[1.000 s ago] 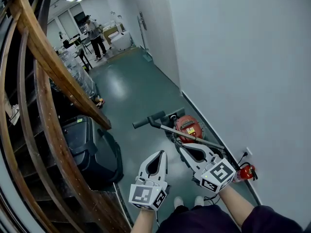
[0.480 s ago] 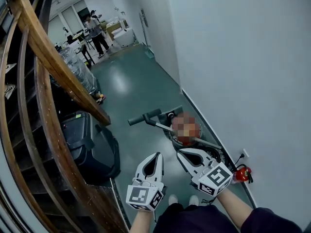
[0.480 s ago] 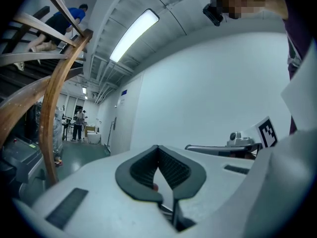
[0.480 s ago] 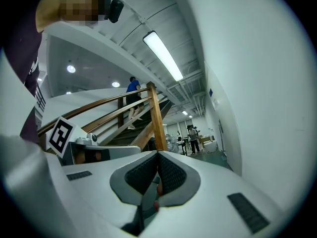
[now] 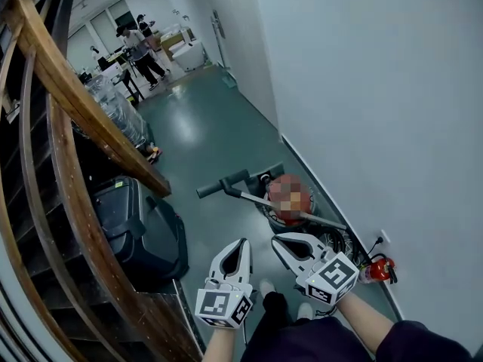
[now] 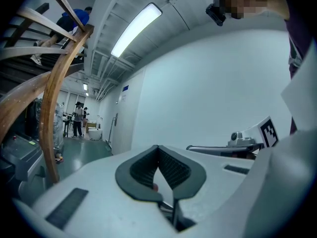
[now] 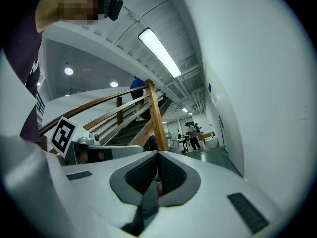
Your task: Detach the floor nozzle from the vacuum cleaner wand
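Observation:
The vacuum cleaner lies on the green floor by the wall in the head view. Its dark floor nozzle (image 5: 223, 183) is a bar at the left end of the grey wand (image 5: 306, 214), which runs right across the red canister (image 5: 266, 200). My left gripper (image 5: 244, 243) and right gripper (image 5: 276, 240) hover side by side in front of the vacuum, clear of it, pointing roughly level. Both are shut with nothing between the pads, as the left gripper view (image 6: 158, 148) and right gripper view (image 7: 158, 155) show.
A curved wooden stair railing (image 5: 72, 89) fills the left side. A black case (image 5: 139, 228) stands under it. A red fire extinguisher (image 5: 377, 268) and a cable lie by the white wall (image 5: 377, 89). People (image 5: 139, 47) stand far down the corridor. The wearer's shoes (image 5: 266, 286) are below.
Both grippers have sunk a little and stay shut. The wearer's feet have stepped forward slightly toward the vacuum. The people far down the corridor have shifted.

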Demonstrator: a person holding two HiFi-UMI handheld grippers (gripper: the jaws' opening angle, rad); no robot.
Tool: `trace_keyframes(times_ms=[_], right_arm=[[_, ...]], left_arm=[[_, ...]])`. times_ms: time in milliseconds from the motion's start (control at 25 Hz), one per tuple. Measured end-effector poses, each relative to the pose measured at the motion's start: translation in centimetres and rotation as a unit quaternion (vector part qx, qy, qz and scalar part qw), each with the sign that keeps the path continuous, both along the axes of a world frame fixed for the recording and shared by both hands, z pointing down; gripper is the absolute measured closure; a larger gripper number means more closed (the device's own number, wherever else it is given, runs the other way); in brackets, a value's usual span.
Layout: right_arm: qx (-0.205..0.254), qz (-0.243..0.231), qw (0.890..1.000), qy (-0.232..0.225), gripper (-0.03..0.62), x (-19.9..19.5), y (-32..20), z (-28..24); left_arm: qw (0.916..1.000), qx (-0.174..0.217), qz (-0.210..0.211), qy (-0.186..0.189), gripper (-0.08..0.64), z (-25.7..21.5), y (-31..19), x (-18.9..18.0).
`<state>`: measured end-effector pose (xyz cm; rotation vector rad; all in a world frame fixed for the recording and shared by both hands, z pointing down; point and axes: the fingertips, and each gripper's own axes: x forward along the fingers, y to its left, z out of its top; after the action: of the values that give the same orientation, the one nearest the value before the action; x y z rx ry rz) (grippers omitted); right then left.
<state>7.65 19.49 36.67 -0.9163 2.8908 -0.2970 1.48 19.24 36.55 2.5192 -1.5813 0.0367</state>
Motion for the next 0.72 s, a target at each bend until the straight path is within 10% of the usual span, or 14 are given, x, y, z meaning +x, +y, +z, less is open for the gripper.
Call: trace_keyframes(times_ms=[720], right_arm=[[-0.037, 0.028, 0.999, 0.024, 0.574, -7.5, -11.4, 3.1]], left_arm=[[0.9986, -0.040, 0.017, 0.030, 0.557, 3.8, -12.0, -8.3]])
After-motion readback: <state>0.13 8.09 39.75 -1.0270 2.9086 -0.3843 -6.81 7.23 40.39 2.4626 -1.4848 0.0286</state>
